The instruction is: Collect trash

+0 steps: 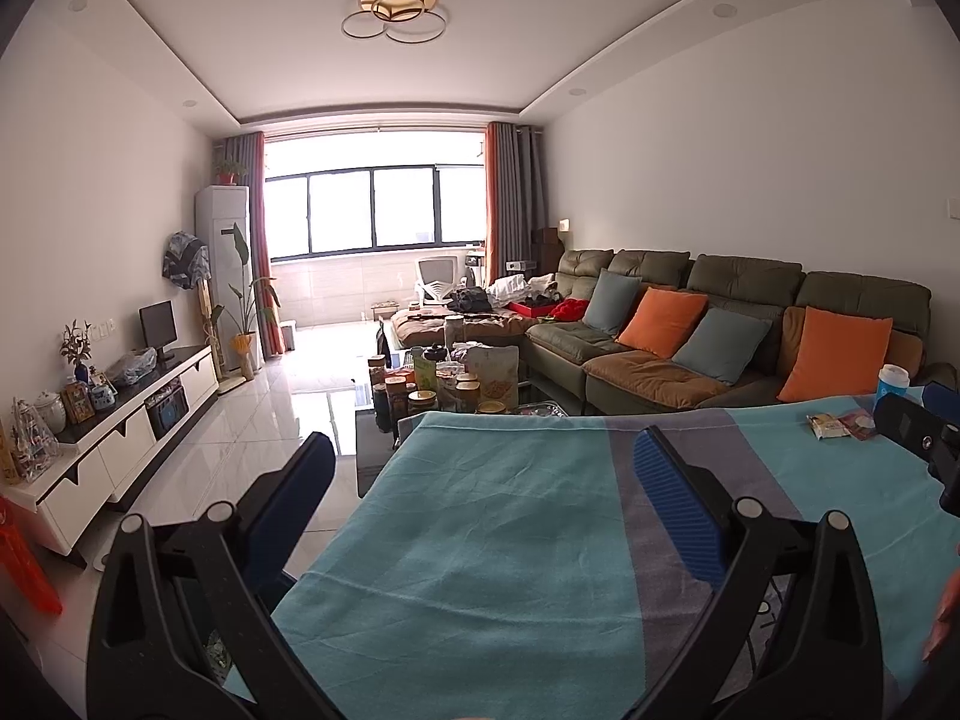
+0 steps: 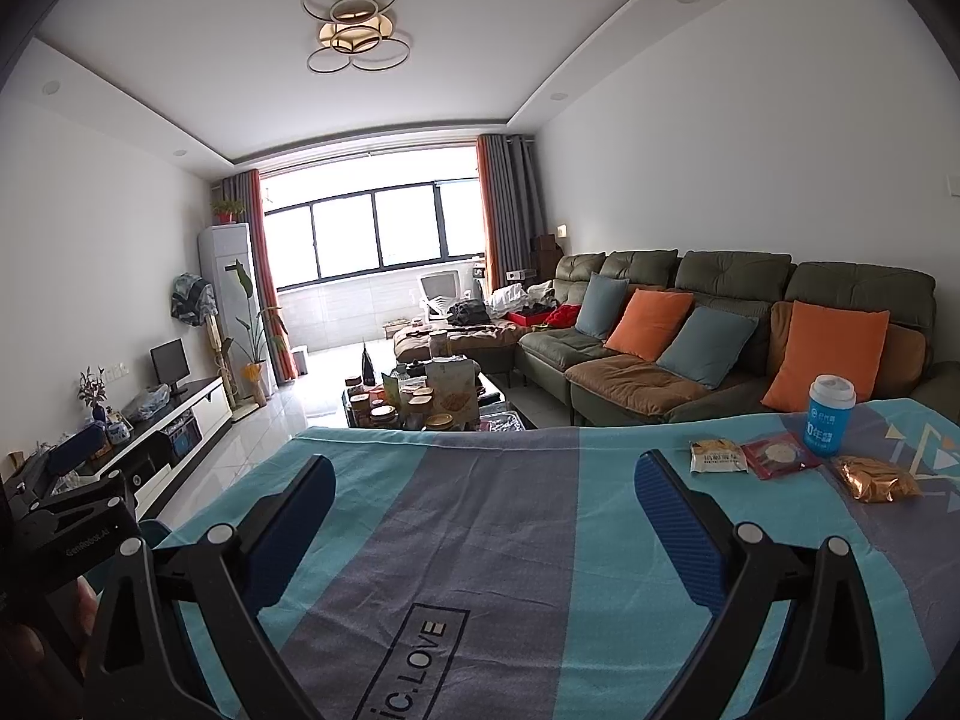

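Nearest, the right gripper (image 2: 483, 516) hangs over the teal-and-grey cloth (image 2: 480, 570) with its blue-padded fingers spread wide and nothing between them. The left gripper (image 1: 480, 492) is likewise wide apart and empty, above the cloth's left edge.

The trash lies at the cloth's far right corner: a pale snack packet (image 2: 718, 456), touching it a red wrapper (image 2: 780, 457), and just right of that a crumpled gold wrapper (image 2: 879, 480). A blue cup (image 2: 831, 423) with a white lid stands upright just behind the red wrapper. The cloth between the right gripper and the wrappers is bare.

Beyond the cloth's far edge sits a low table crowded with jars and boxes (image 2: 420, 402), then a green sofa (image 2: 690, 324) with orange and blue cushions. Farthest is a bright window (image 2: 375, 234) between curtains.
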`<action>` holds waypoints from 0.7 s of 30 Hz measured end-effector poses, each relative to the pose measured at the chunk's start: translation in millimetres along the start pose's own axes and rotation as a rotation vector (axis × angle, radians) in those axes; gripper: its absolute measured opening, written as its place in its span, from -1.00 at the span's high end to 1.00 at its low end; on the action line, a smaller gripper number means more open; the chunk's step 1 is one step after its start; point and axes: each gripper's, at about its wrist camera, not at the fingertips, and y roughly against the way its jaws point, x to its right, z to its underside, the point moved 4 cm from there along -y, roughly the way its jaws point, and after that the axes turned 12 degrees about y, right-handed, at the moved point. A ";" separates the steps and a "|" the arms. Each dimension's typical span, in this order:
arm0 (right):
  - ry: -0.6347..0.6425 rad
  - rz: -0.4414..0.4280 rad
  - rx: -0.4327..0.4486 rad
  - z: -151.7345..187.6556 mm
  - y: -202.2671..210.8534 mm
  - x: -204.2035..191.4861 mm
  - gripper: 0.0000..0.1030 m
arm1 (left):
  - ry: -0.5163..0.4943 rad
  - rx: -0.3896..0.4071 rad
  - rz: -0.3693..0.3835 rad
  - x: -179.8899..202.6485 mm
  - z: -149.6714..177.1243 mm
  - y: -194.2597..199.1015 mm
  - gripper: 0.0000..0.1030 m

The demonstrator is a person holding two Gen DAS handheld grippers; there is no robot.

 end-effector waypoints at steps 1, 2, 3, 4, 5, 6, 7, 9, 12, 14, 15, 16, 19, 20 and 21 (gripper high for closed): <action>-0.001 -0.001 -0.001 0.2 0.1 0.0 -0.87 | 0.001 -0.001 0.001 0.2 0.0 -0.2 -0.90; -0.001 -0.001 -0.002 0.3 -0.1 -0.1 -0.87 | 0.001 -0.001 0.000 -1.3 0.0 -0.1 -0.90; -0.002 -0.001 -0.002 0.1 0.0 0.1 -0.87 | 0.002 -0.001 0.000 -0.1 0.1 -0.2 -0.90; -0.002 -0.002 -0.002 -0.1 0.0 0.2 -0.87 | 0.001 -0.001 0.000 0.2 0.1 -0.3 -0.90; -0.002 -0.002 -0.003 0.3 -0.3 0.2 -0.87 | 0.001 -0.002 -0.001 -0.9 0.4 -0.3 -0.90; -0.002 -0.003 -0.002 0.2 -0.1 0.2 -0.87 | 0.000 -0.003 -0.001 -0.1 0.2 -0.4 -0.90; -0.001 -0.002 -0.001 0.1 0.0 0.3 -0.87 | 0.000 -0.003 0.000 -0.1 0.2 -0.3 -0.90; -0.003 -0.003 -0.002 0.4 0.0 0.3 -0.87 | 0.002 -0.006 0.004 -0.7 0.5 -0.5 -0.90; -0.005 -0.005 -0.006 0.4 -0.5 0.3 -0.87 | 0.003 -0.010 0.008 -3.2 2.0 -0.2 -0.90; -0.006 -0.005 -0.008 0.4 -0.8 0.4 -0.87 | 0.003 -0.014 0.009 -2.9 1.7 -1.0 -0.90; -0.006 -0.005 -0.007 1.1 -0.4 0.2 -0.87 | 0.003 -0.019 0.010 -1.3 2.6 -3.4 -0.90; -0.004 -0.004 -0.007 1.2 -0.8 0.4 -0.87 | 0.008 -0.025 0.013 -2.6 2.8 -3.9 -0.90; -0.006 -0.003 -0.007 1.7 -1.6 0.8 -0.87 | 0.021 -0.031 0.024 -4.0 3.5 -5.3 -0.90; -0.006 -0.003 -0.007 1.8 -1.6 0.8 -0.87 | 0.021 -0.023 0.028 -4.5 3.5 -4.8 -0.90; -0.008 -0.003 -0.009 2.0 -2.8 2.1 -0.87 | 0.016 -0.023 0.023 -4.4 4.3 -5.0 -0.90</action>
